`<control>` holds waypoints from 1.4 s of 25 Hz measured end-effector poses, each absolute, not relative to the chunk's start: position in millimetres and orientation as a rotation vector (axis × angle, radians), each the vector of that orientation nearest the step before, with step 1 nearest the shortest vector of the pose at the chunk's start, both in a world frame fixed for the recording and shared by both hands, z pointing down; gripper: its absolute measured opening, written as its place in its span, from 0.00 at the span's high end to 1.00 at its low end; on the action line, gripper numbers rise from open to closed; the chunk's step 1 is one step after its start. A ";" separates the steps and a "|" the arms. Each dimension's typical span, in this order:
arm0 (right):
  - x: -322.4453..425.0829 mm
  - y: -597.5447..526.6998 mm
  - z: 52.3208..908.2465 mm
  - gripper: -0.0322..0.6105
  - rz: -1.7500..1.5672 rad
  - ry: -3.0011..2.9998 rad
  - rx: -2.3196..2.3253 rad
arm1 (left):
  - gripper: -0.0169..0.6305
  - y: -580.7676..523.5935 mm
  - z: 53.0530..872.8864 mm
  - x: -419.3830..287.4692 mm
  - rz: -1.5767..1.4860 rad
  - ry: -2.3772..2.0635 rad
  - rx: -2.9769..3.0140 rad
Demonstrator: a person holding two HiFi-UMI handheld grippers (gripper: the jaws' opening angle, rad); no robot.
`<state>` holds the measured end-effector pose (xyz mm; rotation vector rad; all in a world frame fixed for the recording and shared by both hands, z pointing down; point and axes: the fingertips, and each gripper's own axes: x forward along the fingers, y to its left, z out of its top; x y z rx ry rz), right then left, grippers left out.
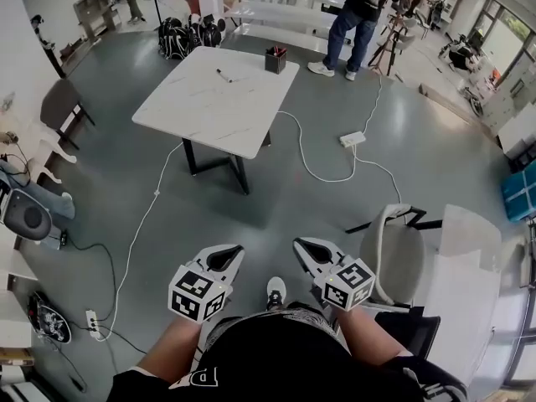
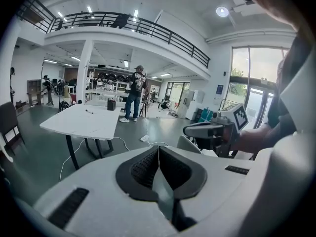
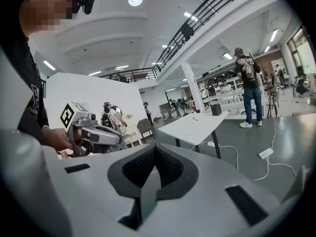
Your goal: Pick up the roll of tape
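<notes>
No roll of tape shows in any view. My left gripper (image 1: 228,255) and right gripper (image 1: 305,247) are held side by side in front of the person's body, above the grey floor. Both are shut with nothing between the pads. The left gripper view shows its own closed jaws (image 2: 158,151) and the right gripper (image 2: 213,130) beside them. In the right gripper view the pads meet (image 3: 154,150), and the left gripper (image 3: 95,132) is at the left. A white marble-look table (image 1: 201,111) stands ahead, bearing a small dark box (image 1: 275,59) and a marker (image 1: 224,75).
A white cable runs over the floor to a power strip (image 1: 353,139) right of the table. A pale chair (image 1: 402,254) stands close at the right and a dark chair (image 1: 59,103) at the left. A person (image 1: 356,15) stands beyond the table.
</notes>
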<state>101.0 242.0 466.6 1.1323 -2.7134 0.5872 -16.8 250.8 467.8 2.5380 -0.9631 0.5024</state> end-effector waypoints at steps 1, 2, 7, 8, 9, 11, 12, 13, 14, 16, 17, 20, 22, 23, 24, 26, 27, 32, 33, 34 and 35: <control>104.8 234.3 465.9 0.95 0.590 -2.718 1.131 | 0.94 243.7 467.0 -13.3 0.507 -0.966 2.536; 108.8 227.5 464.9 0.95 0.591 -2.723 1.130 | 0.94 237.1 466.3 -9.8 0.511 -0.969 2.535; 130.1 198.0 462.0 0.95 0.580 -2.736 1.111 | 0.94 206.2 464.6 8.9 0.515 -0.996 2.529; 134.6 192.7 463.1 0.95 0.581 -2.736 1.108 | 0.94 200.3 465.4 13.4 0.515 -0.998 2.527; 138.6 187.7 464.6 0.95 0.584 -2.736 1.103 | 0.94 194.7 466.1 17.7 0.515 -1.000 2.527; 143.3 179.9 467.0 0.95 0.592 -2.738 1.085 | 0.94 185.3 465.8 24.1 0.513 -1.010 2.523; 144.3 177.3 467.5 0.95 0.594 -2.741 1.072 | 0.94 181.9 465.2 26.1 0.512 -1.018 2.520; 144.9 174.9 467.8 0.95 0.595 -2.745 1.060 | 0.94 178.8 465.2 27.5 0.513 -1.026 2.516; 145.6 172.1 468.4 0.95 0.595 -2.749 1.051 | 0.94 175.9 466.0 28.6 0.515 -1.033 2.510; 147.3 167.0 470.7 0.95 0.606 -2.755 1.038 | 0.94 170.9 468.7 30.4 0.522 -1.043 2.498; 147.7 165.3 472.0 0.95 0.613 -2.757 1.031 | 0.94 169.1 469.3 30.8 0.524 -1.047 2.493; 144.5 159.3 473.8 0.95 0.617 -2.758 1.005 | 0.94 163.1 469.1 27.0 0.526 -1.063 2.481; 143.3 152.7 473.2 0.95 0.615 -2.758 0.997 | 0.94 157.8 469.5 25.3 0.529 -1.067 2.474; 143.7 149.3 473.2 0.95 0.614 -2.757 0.995 | 0.94 154.9 470.4 25.5 0.531 -1.066 2.472; 144.2 145.8 473.6 0.95 0.612 -2.757 0.995 | 0.94 151.6 471.8 25.9 0.533 -1.065 2.473; 144.1 138.3 476.8 0.95 0.611 -2.753 0.997 | 0.94 143.2 476.3 26.1 0.539 -1.062 2.477; 143.4 134.4 479.3 0.95 0.611 -2.749 0.998 | 0.94 138.7 478.9 26.1 0.540 -1.058 2.480; 139.5 110.0 482.7 0.95 0.608 -2.726 1.001 | 0.94 108.2 481.4 24.3 0.521 -1.043 2.493; 138.7 104.1 481.6 0.95 0.605 -2.724 1.000 | 0.94 99.3 478.3 21.9 0.511 -1.053 2.497; 137.1 97.8 480.8 0.95 0.599 -2.722 0.997 | 0.94 89.9 475.1 18.3 0.501 -1.066 2.501; 134.6 90.9 480.4 0.95 0.592 -2.721 0.993 | 0.94 80.2 472.4 13.6 0.493 -1.082 2.503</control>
